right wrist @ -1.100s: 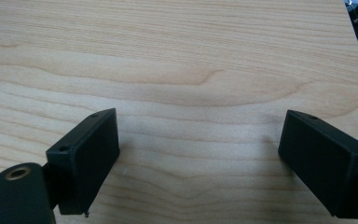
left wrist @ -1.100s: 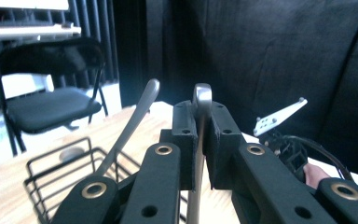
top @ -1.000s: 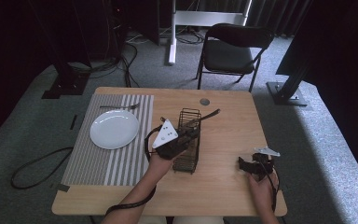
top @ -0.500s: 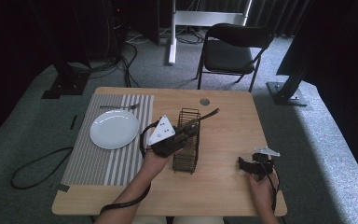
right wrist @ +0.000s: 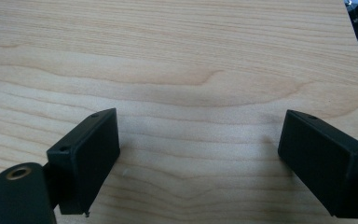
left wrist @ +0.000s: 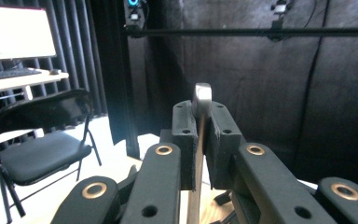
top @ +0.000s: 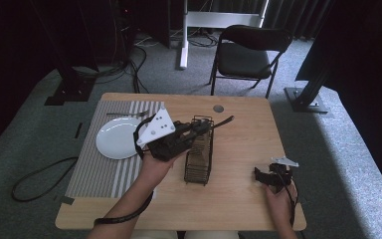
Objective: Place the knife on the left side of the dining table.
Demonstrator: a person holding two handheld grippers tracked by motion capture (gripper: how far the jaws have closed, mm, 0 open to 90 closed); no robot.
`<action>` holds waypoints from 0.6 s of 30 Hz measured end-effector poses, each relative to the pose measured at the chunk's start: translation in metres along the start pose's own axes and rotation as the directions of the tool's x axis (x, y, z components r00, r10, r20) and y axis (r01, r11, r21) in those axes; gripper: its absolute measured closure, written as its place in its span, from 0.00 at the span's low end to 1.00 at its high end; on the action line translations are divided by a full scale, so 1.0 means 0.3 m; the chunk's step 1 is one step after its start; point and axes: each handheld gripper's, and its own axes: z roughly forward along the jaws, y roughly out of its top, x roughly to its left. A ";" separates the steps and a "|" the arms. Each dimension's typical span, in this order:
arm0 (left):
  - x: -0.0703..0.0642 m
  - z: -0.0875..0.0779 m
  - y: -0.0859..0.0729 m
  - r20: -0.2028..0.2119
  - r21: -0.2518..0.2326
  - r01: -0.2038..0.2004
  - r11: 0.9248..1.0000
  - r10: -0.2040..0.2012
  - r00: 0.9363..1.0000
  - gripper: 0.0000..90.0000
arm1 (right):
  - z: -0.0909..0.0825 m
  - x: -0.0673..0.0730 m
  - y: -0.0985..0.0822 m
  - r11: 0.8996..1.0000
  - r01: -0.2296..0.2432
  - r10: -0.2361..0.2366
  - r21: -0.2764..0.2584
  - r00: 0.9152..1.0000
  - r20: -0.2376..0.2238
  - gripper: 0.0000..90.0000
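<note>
Table (top: 238, 209) of pale wood, centre of the high view: its near edge runs along the bottom of the frame, its far edge just under the folding chair (top: 248, 57) at top centre. You have bare wood open across the right half, from the small round disc (top: 218, 108) near the far edge down to your right gripper (top: 259, 175) at lower right. Left half taken up by a striped placemat (top: 97, 172) carrying a white plate (top: 117, 141), with a fork (top: 127, 114) lying beyond the plate.

Wire cutlery rack (top: 199, 159), dark, standing at the table's centre, just right of your left gripper (top: 203, 128).

Writing and brands: none legible anywhere; the grey plate on your left gripper bears a few dark dots.

Left gripper: jaws clamped flat on a metal utensil handle (left wrist: 199, 140). In the left gripper view the handle runs up between the two pads, and its rounded end sticks out above the jaw tips at frame centre. In the high view the gripper is held above the rack's far end; a dark slender utensil piece (top: 222, 122) juts up and right past the rack's top.

Right gripper: jaws wide apart, with bare table wood (right wrist: 191, 70) between them. It sits low, close to the table's right near corner, well apart from the rack.
</note>
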 end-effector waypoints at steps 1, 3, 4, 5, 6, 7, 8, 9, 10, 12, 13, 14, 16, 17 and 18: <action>-0.005 -0.010 0.016 -0.003 -0.002 -0.007 1.000 0.007 1.000 0.93 | 0.000 0.000 0.000 1.000 0.000 0.000 0.000 1.000 0.000 0.13; -0.010 -0.035 0.041 -0.013 -0.009 -0.011 1.000 0.011 1.000 0.93 | 0.000 0.000 0.000 1.000 0.000 0.000 0.000 1.000 0.000 0.13; -0.010 -0.035 0.041 -0.013 -0.009 -0.011 1.000 0.011 1.000 0.93 | 0.000 0.000 0.000 1.000 0.000 0.000 0.000 1.000 0.000 0.13; -0.009 -0.061 0.057 -0.023 -0.014 -0.006 1.000 0.006 1.000 0.93 | 0.000 0.000 0.000 1.000 0.000 0.000 0.000 1.000 0.000 0.13; -0.007 -0.075 0.061 -0.027 -0.017 -0.003 1.000 0.003 1.000 0.93 | 0.000 0.000 0.000 1.000 0.000 0.000 0.000 1.000 0.000 0.13; -0.006 -0.088 0.064 -0.033 -0.017 -0.003 1.000 0.003 0.999 0.93 | 0.000 0.000 0.000 1.000 0.000 0.000 0.000 1.000 0.000 0.13; -0.005 -0.100 0.065 -0.047 -0.021 -0.001 1.000 0.000 0.999 0.93 | 0.000 0.000 0.000 1.000 0.000 0.000 0.000 1.000 0.000 0.13; -0.001 -0.112 0.067 -0.052 -0.019 -0.001 1.000 0.000 0.999 0.93 | 0.000 0.000 0.000 1.000 0.000 0.000 0.000 1.000 0.000 0.13; 0.003 -0.124 0.066 -0.063 -0.018 0.003 1.000 -0.004 0.998 0.93 | 0.000 0.000 0.000 1.000 -0.001 0.001 0.000 1.000 0.000 0.13; 0.012 -0.145 0.061 -0.084 -0.013 0.008 1.000 -0.009 0.996 0.93 | 0.000 0.000 0.000 1.000 -0.001 0.001 0.000 1.000 0.000 0.13; 0.017 -0.156 0.055 -0.101 -0.009 0.013 1.000 -0.014 0.995 0.93 | 0.000 0.000 0.000 1.000 0.001 -0.001 0.000 1.000 0.000 0.13; 0.022 -0.165 0.049 -0.118 -0.004 0.018 1.000 -0.018 0.993 0.93 | 0.000 0.000 0.000 1.000 0.000 0.000 0.000 1.000 0.000 0.13; 0.036 -0.183 0.032 -0.144 0.002 0.030 1.000 -0.029 0.989 0.93 | 0.000 0.000 0.000 1.000 0.000 0.000 0.000 1.000 0.000 0.13; 0.041 -0.192 0.022 -0.167 0.007 0.036 0.999 -0.034 0.985 0.93 | 0.000 0.000 0.000 1.000 0.001 -0.001 -0.001 1.000 0.000 0.13; 0.047 -0.201 0.011 -0.189 0.013 0.034 0.999 -0.031 0.982 0.93 | 0.000 0.000 0.000 1.000 0.000 0.000 0.000 1.000 0.001 0.13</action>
